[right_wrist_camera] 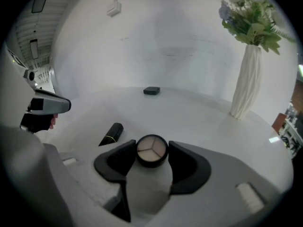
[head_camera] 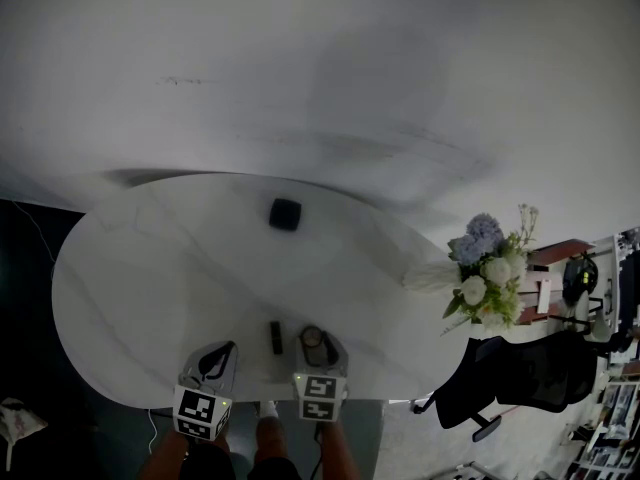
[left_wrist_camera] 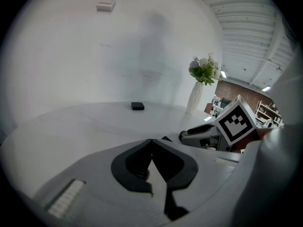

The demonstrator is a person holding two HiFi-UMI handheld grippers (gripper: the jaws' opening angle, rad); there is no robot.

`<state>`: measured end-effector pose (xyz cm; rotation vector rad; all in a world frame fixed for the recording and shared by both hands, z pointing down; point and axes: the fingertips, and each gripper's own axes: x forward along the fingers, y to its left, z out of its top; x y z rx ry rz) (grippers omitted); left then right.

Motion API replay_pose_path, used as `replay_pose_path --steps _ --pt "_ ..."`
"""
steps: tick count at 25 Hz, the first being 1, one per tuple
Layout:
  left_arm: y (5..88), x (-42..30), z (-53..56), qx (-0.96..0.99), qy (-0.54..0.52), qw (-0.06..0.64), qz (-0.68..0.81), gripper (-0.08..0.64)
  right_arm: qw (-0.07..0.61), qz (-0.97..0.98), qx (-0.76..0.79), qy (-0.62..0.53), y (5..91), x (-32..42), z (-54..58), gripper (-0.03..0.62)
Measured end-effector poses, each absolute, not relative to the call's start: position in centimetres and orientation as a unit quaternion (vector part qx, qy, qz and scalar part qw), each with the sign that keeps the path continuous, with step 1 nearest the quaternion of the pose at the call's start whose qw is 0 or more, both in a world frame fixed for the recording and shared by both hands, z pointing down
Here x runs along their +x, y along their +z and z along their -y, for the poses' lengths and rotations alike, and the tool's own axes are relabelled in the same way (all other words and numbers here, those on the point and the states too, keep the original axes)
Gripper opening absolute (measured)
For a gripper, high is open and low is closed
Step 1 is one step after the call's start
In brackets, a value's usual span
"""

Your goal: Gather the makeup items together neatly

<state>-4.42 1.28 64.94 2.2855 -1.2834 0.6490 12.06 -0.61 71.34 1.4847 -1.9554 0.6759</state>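
**Round compact gripped at the near edge; square case far off**

Nearest the person, well short of the square black case and a little to its left, the left gripper hangs over the white table with its jaws closed tip to tip and nothing between them.

Just right of it, also well nearer than the square black case, the right gripper is clenched on the round compact. One pad lies against each side of its black rim, and the three pale powder pans face up. I judge the compact to be light and rigid, with a smooth rim that could slip if squeezed off-centre. The pressed powder looks fragile, so it should travel flat and be set down gently. Opposite points of the rim, as here, seem the right hold.

The black lipstick tube lies on its side almost straight in front of the square black case, well apart from it. It is likely light and prone to roll, so it is best pinched across the middle of the barrel.

The square black case is low and flat, so its opposite straight edges seem the best hold.

Far to its right stands the vase of flowers.
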Motion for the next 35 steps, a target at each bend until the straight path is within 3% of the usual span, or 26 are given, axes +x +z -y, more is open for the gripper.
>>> replay_pose_path --steps 2,12,26,35 --pt "64.8 -4.5 -1.3 0.826 0.234 0.218 0.464 0.009 0.29 0.734 0.559 0.253 71.3 12.1 0.7 0.262" --pt "62.4 -5.1 -0.8 0.83 0.22 0.197 0.472 0.009 0.279 0.739 0.566 0.236 68.7 11.9 1.3 0.262" --pt "50.7 -5.1 0.8 0.853 0.158 0.119 0.483 0.009 0.187 0.748 0.615 0.165 54.8 12.5 1.7 0.261" --pt "44.2 -4.8 0.4 0.867 0.123 0.074 0.477 0.009 0.152 0.755 0.631 0.099 46.9 11.7 -0.3 0.11"
